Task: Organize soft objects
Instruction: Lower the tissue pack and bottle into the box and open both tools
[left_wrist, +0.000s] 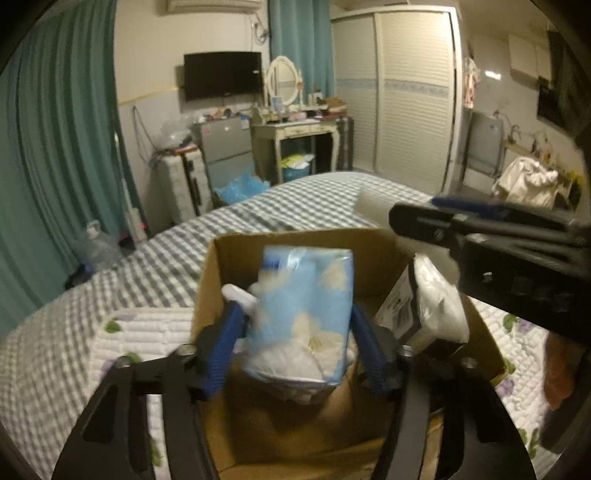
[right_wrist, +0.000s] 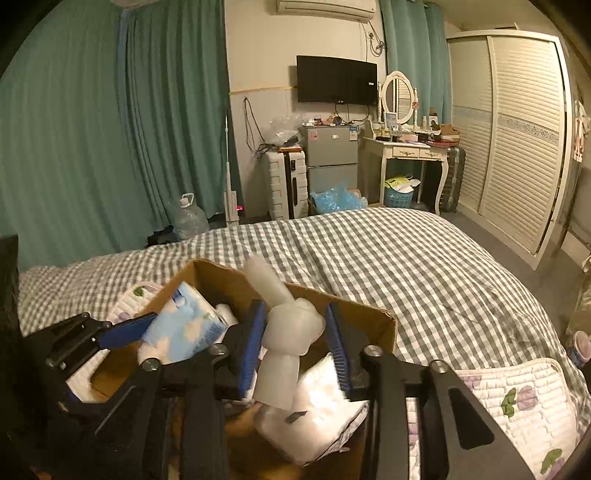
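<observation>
A brown cardboard box (left_wrist: 236, 254) stands on the bed; it also shows in the right wrist view (right_wrist: 373, 317). My left gripper (left_wrist: 297, 325) is shut on a light blue tissue pack (left_wrist: 303, 302) with cloud print, held over the box opening; the pack also shows in the right wrist view (right_wrist: 184, 325). My right gripper (right_wrist: 295, 332) is shut on a knotted translucent white soft object (right_wrist: 288, 332), above the box. A white plastic-wrapped packet (right_wrist: 321, 406) lies inside the box, also visible in the left wrist view (left_wrist: 432, 302). The right gripper's body (left_wrist: 498, 243) crosses the left wrist view.
The bed has a grey checked cover (right_wrist: 406, 251) and a white quilted floral mat (right_wrist: 517, 398) under the box. Beyond the bed's foot stand a small fridge (right_wrist: 330, 158), a dressing table (right_wrist: 406, 151), a wardrobe (right_wrist: 517, 129) and a water jug (right_wrist: 188, 218).
</observation>
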